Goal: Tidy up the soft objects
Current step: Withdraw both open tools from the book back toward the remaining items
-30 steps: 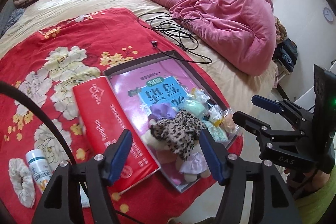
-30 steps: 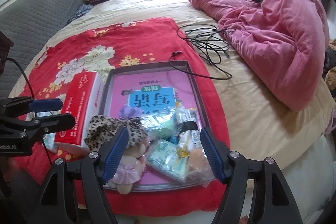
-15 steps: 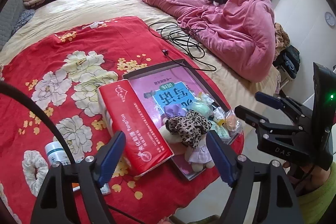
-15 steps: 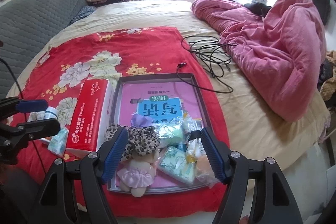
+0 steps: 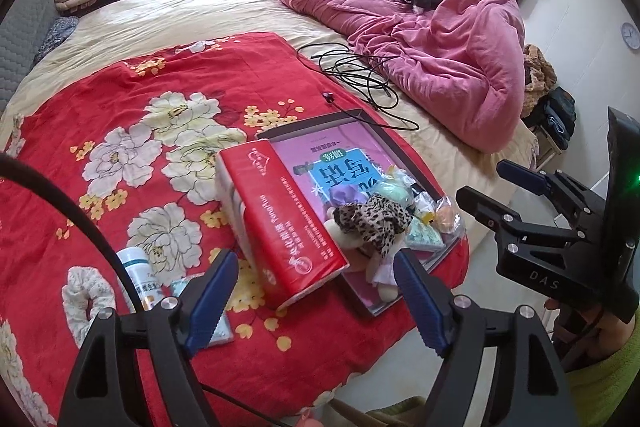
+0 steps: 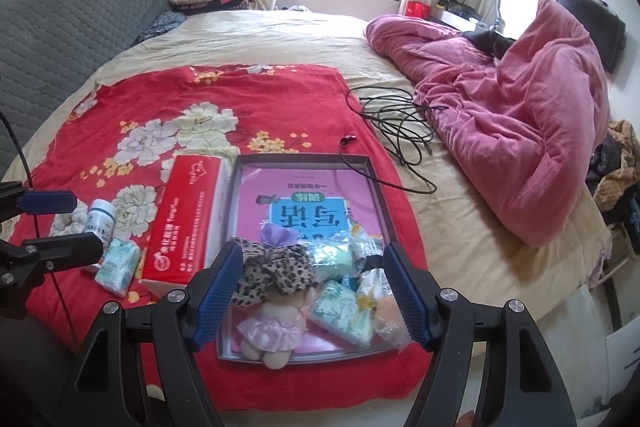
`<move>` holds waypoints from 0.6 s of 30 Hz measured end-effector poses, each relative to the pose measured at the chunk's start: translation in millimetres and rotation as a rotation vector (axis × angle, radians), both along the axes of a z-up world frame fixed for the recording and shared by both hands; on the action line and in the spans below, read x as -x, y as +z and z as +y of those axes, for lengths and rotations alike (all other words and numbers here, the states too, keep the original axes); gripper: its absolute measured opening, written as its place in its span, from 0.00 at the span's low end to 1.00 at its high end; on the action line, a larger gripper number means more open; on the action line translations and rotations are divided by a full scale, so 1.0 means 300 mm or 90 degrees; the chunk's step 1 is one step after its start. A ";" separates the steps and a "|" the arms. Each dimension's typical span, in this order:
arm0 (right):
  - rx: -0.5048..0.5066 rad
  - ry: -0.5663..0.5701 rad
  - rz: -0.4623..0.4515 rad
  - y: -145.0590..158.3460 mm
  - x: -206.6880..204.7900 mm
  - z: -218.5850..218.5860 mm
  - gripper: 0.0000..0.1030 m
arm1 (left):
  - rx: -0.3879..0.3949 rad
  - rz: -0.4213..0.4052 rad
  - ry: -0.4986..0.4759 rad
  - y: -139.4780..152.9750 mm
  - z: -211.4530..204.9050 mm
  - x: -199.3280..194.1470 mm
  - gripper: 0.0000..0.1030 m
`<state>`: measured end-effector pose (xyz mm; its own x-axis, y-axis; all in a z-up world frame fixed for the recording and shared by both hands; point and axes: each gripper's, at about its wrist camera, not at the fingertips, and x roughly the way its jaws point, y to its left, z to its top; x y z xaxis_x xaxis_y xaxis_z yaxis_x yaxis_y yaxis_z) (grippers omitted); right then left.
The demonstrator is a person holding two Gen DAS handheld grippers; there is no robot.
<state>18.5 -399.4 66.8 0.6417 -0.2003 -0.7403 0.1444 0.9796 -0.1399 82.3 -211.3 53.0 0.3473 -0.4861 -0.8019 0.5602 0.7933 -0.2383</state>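
Tray near bed edge, holding doll, scrunchie, packets. Left gripper and right gripper: spread, empty, above blanket.

"DAS" stands in pale letters on the black right tongs; "YongYun" runs along the red rectangular tissue pack.

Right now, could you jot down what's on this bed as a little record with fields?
Tray: on red floral blanket, holds doll, leopard scrunchie, green tissue packs
Red tissue box: beside tray
Outside tray: white bottle, tissue pack, white scrunchie
Left tool: open, empty
Right tool: open, empty
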 end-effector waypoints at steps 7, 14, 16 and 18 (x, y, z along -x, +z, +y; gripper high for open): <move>0.016 0.006 -0.008 0.022 0.009 0.071 0.72 | -0.002 -0.006 0.018 0.014 0.080 0.029 0.77; 0.028 0.025 -0.015 0.039 0.016 0.143 0.72 | 0.004 -0.010 0.044 0.034 0.173 0.046 0.77; 0.031 0.035 -0.015 0.044 0.017 0.169 0.72 | 0.007 -0.010 0.055 0.041 0.202 0.051 0.77; 0.034 0.049 -0.017 0.053 0.017 0.203 0.72 | 0.010 -0.012 0.063 0.047 0.227 0.056 0.77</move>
<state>13.4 -338.7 82.7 0.6759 -0.1883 -0.7125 0.0738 0.9792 -0.1887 65.5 -143.1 67.1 0.4094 -0.4609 -0.7874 0.4840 0.8413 -0.2408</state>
